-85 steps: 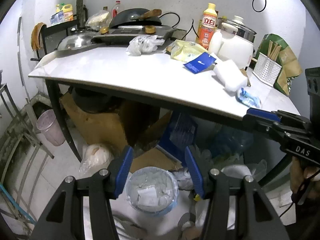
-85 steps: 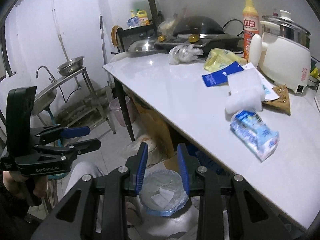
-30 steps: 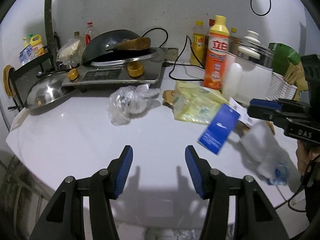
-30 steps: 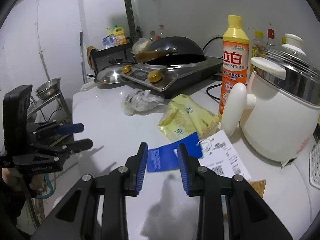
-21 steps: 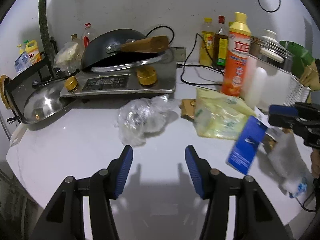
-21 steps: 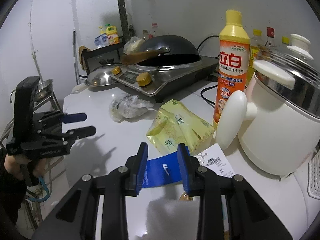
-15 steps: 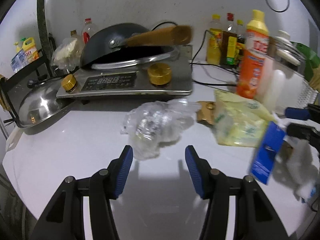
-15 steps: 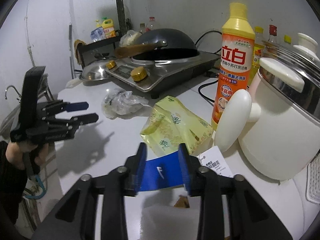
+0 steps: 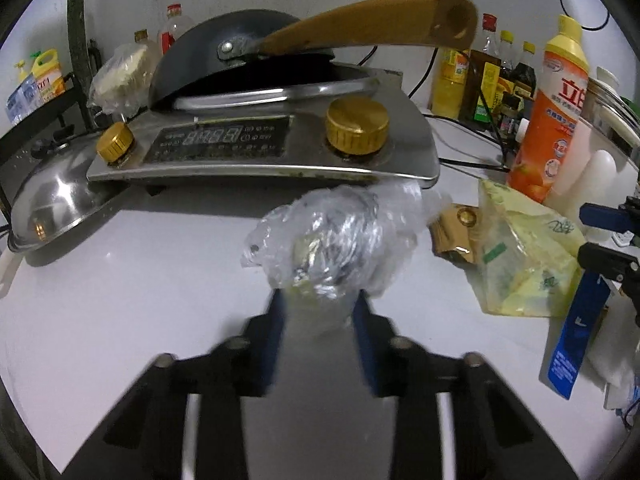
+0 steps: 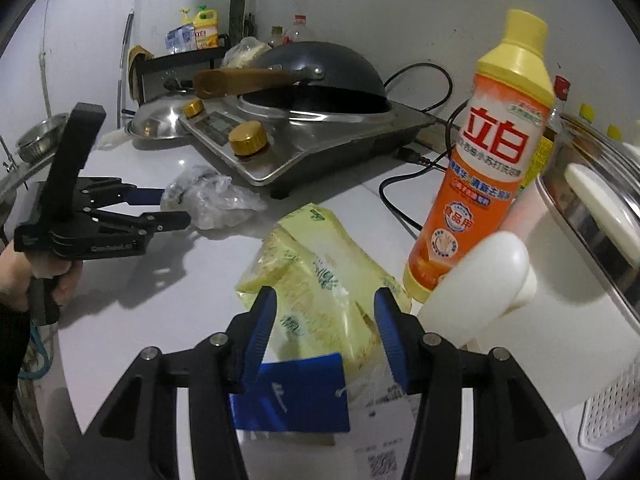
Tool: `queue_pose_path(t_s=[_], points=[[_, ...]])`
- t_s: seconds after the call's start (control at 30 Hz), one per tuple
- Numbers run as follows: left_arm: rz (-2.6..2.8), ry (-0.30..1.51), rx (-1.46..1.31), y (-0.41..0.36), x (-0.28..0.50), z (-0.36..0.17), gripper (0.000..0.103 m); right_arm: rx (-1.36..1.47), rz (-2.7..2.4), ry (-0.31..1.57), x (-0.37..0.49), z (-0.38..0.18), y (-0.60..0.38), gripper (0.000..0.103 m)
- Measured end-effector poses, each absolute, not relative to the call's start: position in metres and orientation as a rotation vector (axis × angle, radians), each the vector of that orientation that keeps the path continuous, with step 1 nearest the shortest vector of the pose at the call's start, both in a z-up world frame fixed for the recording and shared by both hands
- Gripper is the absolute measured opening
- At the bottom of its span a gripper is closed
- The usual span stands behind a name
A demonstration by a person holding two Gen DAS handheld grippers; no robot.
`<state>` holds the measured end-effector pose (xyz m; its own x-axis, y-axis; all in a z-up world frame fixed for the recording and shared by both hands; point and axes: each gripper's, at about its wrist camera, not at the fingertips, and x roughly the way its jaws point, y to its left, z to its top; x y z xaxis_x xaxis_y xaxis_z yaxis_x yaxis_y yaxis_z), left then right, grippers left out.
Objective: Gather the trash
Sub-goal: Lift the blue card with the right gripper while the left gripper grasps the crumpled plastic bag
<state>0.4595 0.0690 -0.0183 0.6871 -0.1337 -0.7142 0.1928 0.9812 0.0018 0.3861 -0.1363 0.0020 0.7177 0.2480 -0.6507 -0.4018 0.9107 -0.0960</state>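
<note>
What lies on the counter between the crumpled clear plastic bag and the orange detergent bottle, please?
The yellow bag lies between the clear plastic bag and the bottle, as the right wrist view shows.

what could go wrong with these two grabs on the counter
The left tool is closing on only the near edge of the crumpled clear plastic, so the thin film may slip free or tear. The right tool, jaws opening over the yellow packet, works close to the orange detergent bottle and could knock it over.
</note>
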Motion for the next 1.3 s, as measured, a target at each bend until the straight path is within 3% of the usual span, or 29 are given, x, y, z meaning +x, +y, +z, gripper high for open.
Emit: queue_pose_path(t_s=[0.2,0.37,0.53,1.0,1.3], points=[[-0.19,0.775,0.066,0.073,0.459,-0.016,0.014,-0.29,0.382,0.726,0.401,-0.008,-0.125,0.048],[-0.187,0.759,0.07,0.073,0.45,-0.013,0.011,-0.313,0.404,0.748,0.406,-0.019,-0.119,0.017],[-0.171,0.745,0.056,0.08,0.434,-0.008,0.011,-0.34,0.415,0.725,0.403,-0.02,-0.116,0.005],[-0.122,0.668,0.028,0.094,0.372,0.038,0.011,-0.351,0.394,0.489,0.353,0.039,-0.114,0.003],[-0.132,0.635,0.016,0.083,0.328,0.058,0.011,-0.343,0.4,0.438,0.315,0.068,-0.126,0.003]])
